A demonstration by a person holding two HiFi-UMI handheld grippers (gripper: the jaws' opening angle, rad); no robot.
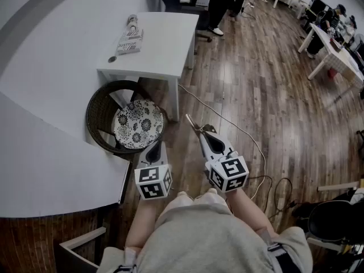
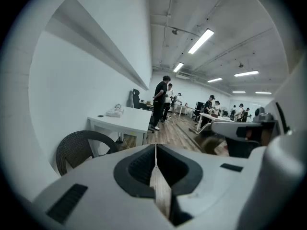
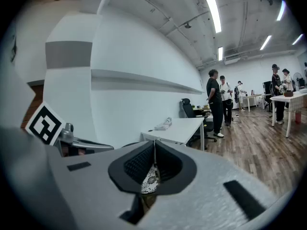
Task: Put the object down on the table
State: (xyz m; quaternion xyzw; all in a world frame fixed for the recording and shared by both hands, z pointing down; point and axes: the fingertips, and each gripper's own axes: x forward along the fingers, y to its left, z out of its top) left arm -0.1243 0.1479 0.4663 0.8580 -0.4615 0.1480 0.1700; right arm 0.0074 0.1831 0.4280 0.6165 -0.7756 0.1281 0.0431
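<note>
Head view. The left claw (image 1: 157, 145) and right claw (image 1: 192, 124) are held low and close to the person's waist, side by side, noses aimed up the room. Both are pressed together with nothing in them. The table (image 1: 165, 38) stands well ahead of both tips. A pale bundle (image 1: 129, 38) lies on its far left part, with a small dark disc (image 1: 112, 59) nearer its front edge. Judgement: the object is already down, so the claws sit idle at a rest height. A wicker chair (image 1: 96, 110) with a patterned cushion (image 1: 138, 124) stands just ahead of the left claw. A cable (image 1: 239, 131) trails across the floor to the right of the right claw.

Left gripper view. The left claw (image 2: 156, 152) has its pads meeting on one thin line, empty. The table (image 2: 127, 121) is ahead and to the left, with the bundle (image 2: 115, 110) on it. The chair (image 2: 79, 145) is nearer on the left.

Right gripper view. The right claw (image 3: 154, 147) is closed too, gripping nothing. The pattern showing low in the throat is the cushion (image 3: 149, 176) beyond. The table (image 3: 180, 128) and bundle (image 3: 164, 124) are just above the tips.

Writing. The marker cubes (image 1: 152, 181) carry only black square codes. Print on the bundle is too small to read.
</note>
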